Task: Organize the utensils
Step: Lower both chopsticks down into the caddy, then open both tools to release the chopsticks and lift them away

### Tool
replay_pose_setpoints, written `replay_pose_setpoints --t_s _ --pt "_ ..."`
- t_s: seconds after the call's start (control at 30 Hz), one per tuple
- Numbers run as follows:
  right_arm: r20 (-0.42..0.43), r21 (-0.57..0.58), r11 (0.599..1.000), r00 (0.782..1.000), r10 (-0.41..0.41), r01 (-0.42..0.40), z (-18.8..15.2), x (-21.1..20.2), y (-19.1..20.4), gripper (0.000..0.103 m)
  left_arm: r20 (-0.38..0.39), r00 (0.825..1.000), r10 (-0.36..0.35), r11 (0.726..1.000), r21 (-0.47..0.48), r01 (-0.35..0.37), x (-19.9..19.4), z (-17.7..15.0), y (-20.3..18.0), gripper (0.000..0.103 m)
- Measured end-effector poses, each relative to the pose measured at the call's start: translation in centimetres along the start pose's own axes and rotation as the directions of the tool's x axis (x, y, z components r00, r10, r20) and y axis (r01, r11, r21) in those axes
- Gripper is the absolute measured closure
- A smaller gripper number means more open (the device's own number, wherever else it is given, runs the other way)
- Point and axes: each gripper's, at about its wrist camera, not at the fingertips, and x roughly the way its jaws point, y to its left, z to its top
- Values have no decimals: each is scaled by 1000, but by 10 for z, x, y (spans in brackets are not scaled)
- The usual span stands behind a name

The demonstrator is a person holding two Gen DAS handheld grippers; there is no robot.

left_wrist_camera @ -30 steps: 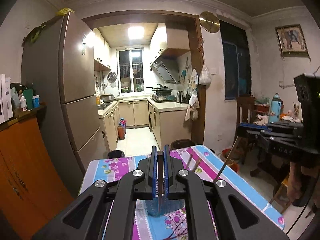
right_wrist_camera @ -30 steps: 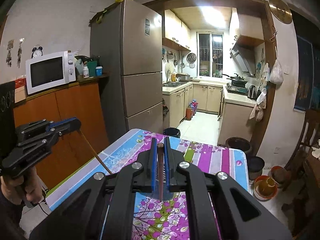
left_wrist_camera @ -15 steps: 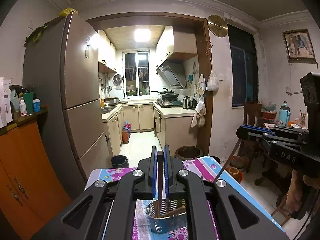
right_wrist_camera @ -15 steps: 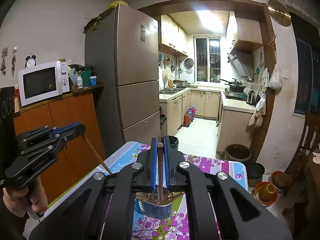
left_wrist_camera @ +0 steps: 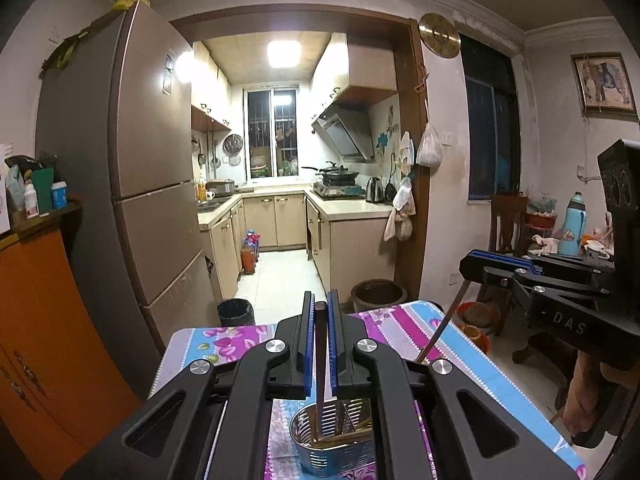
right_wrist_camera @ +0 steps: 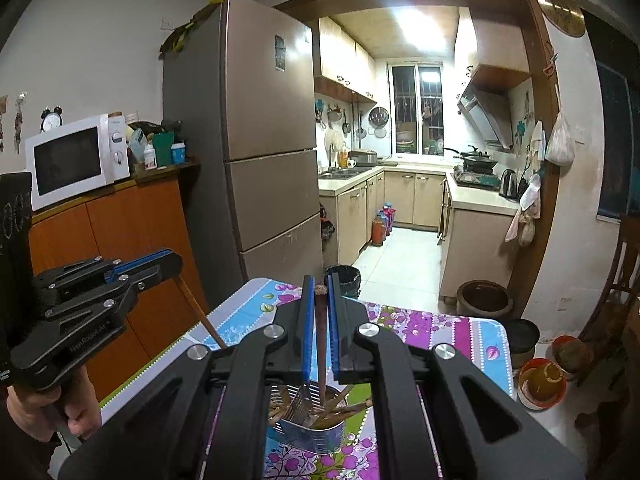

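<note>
A tall brown fridge stands left of a doorway into a lit kitchen. A white microwave sits on an orange cabinet beside the fridge. Beyond the doorway, a kettle rests on the counter and a black bin stands on the floor.

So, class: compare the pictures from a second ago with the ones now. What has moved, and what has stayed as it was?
Both grippers have advanced along the table toward the kitchen, bringing the metal holder into view under their fingers. Unchanged: the left gripper stays shut on its chopstick, and the right gripper on its chopstick. Nothing was let go.
</note>
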Motion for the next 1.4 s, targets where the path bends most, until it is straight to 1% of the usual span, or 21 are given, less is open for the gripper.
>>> replay_pose_setpoints --t_s 0.23,0.6,0.63,0.67,0.73,0.83,0.9,0.97,1.0,1.07,1.1,1.13,1.17,1.2,1.27,1.3,1.33,1.37,1.4 --pt "-37 -7 1000 999 5 -5 -13 18 3 98 -39 999 -5 1000 -22 4 22 -15 8 96" --pt "-76 -12 1000 997 -1 0 -23 30 3 97 -84 996 -12 1000 -28 10 38 -27 14 95" --pt "-77 -13 1000 997 -2 1 -23 30 3 97 -85 996 -13 1000 -29 10 39 -27 14 92" --pt "-78 -13 1000 997 -3 2 -24 29 2 97 -84 996 -12 1000 -30 10 38 -28 14 85" --pt "-73 -15 1000 997 -10 9 -24 28 2 97 -80 997 -4 1000 -30 1 38 -28 14 78" --pt "-58 -14 1000 998 -14 13 -23 22 2 96 -76 997 1 999 -35 -4 35 -30 16 74" --pt "-42 -14 1000 999 -14 13 -22 14 4 92 -70 998 4 999 -36 -7 30 -30 16 72" --pt "-23 -13 1000 1000 -12 11 -23 5 6 76 -60 998 3 999 -37 -6 23 -31 16 68" --pt "-10 -9 1000 1000 -10 10 -24 -1 7 73 -54 999 4 999 -37 -6 19 -32 16 67" --pt "9 -5 1000 1000 -5 5 -27 -13 9 59 -40 999 6 999 -37 -7 7 -36 16 64" --pt "26 -7 1000 1000 -13 13 -31 -22 11 55 -28 1000 11 999 -33 -12 -1 -39 15 63" --pt "38 -12 1000 999 -19 20 -33 -29 12 45 -19 1000 16 999 -27 -17 -8 -42 14 60" --pt "59 -20 999 998 -30 31 -39 -40 16 37 -2 1000 26 1000 -16 -26 -19 -47 13 55" --pt "79 -26 999 996 -37 39 -44 -50 20 33 10 999 35 999 -8 -35 -27 -50 12 51" --pt "111 -36 998 993 -51 55 -53 -67 26 14 46 997 54 998 11 -55 -47 -60 8 35" --pt "125 -40 997 990 -57 63 -59 -76 30 10 72 995 66 998 19 -68 -62 -68 6 31" --pt "144 -45 997 988 -63 70 -67 -87 34 6 87 993 74 997 23 -76 -73 -75 4 25" --pt "161 -44 996 984 -70 78 -75 -97 38 6 99 992 76 997 25 -79 -81 -80 3 19" --pt "171 -44 995 982 -77 86 -82 -104 41 6 116 990 81 996 27 -85 -93 -88 1 16"
